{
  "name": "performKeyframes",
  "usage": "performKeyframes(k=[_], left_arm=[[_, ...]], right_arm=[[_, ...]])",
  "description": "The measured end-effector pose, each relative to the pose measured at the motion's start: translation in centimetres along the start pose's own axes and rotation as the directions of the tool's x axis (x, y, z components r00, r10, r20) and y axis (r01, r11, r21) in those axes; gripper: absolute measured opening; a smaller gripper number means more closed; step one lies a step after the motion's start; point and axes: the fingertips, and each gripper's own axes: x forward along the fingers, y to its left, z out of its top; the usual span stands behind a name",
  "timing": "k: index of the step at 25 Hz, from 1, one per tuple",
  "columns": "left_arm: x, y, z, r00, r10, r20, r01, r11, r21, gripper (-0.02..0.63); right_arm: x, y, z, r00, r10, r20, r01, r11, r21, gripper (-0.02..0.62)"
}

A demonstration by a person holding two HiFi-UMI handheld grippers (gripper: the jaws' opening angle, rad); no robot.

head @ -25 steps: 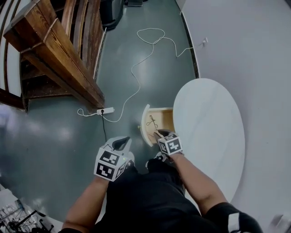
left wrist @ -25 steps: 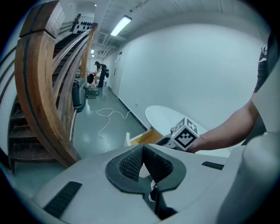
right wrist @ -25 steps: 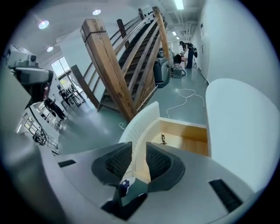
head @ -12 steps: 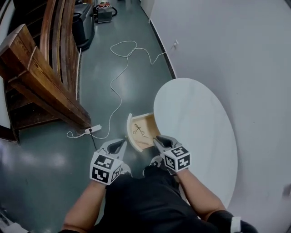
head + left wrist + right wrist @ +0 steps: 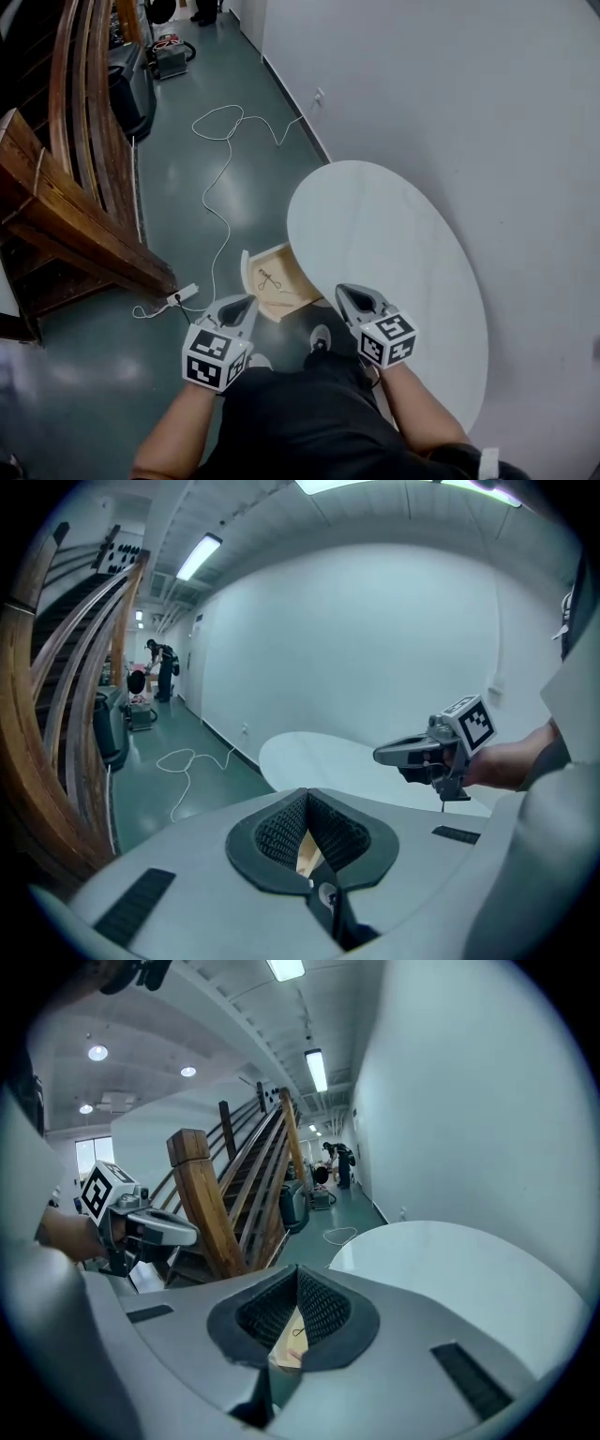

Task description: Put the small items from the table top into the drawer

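Observation:
An oval white table [image 5: 394, 272] stands by the wall, and no small item shows on its top. Its wooden drawer [image 5: 274, 281] is pulled out to the left, with a small dark wiry item [image 5: 270, 279] lying inside. My left gripper [image 5: 238, 307] hovers just in front of the drawer, jaws together with nothing held. My right gripper [image 5: 356, 300] is at the table's near edge, to the right of the drawer, also shut and holding nothing. In the left gripper view the right gripper [image 5: 389, 755] shows over the table.
A wooden staircase [image 5: 75, 216] fills the left side. A white cable [image 5: 220, 178] runs over the green floor to a power strip [image 5: 181, 294] near the drawer. The white wall [image 5: 450, 94] is close behind the table. A person [image 5: 161, 667] stands far down the corridor.
Both grippers have drawn back toward me from the drawer. The right gripper left its spot over the drawer and now sits at the table edge. My head view has swung.

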Motion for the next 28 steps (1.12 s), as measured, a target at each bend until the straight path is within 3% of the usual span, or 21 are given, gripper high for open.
performKeyframes(k=[4,18,28], left_arm=[[0.2,-0.4,0.7,1.0,0.004,0.004,-0.004,1.0,0.013,0.014],[0.9,-0.8,0.8,0.997,0.079,-0.001,-0.079,0.997,-0.024,0.014],[1.2,-0.7,0.9,0.996,0.093,-0.002,-0.093,0.995,-0.03,0.014]], right_arm=[[-0.9,-0.9,-0.3,1.0,-0.007,0.002,0.007,1.0,0.013,0.008],[0.0,-1.0,-1.1,0.994,0.099,-0.035,-0.099,0.995,0.0,0.008],[0.9,-1.1,-1.0,0.991,0.131,-0.037,-0.131,0.991,0.005,0.008]])
